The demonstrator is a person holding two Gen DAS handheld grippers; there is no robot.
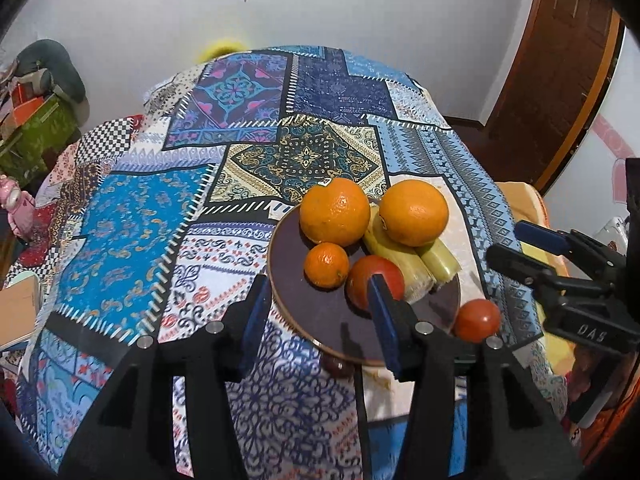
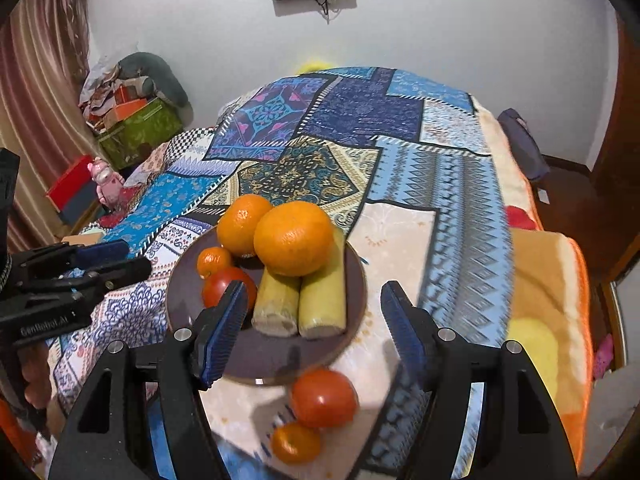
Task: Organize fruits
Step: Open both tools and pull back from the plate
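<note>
Both the left gripper point(image 1: 320, 320) and right gripper point(image 2: 316, 332) are open and empty. Off the plate point(image 2: 352, 272), a tomato point(image 2: 323, 398) and probably a tangerine point(image 2: 296, 442) lie at six o'clock, nearer the right gripper.

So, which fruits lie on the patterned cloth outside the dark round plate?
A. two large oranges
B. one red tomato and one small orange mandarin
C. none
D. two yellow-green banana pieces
B: the red tomato and the small orange mandarin rest on the patterned cloth, just off the dark round plate.
</note>
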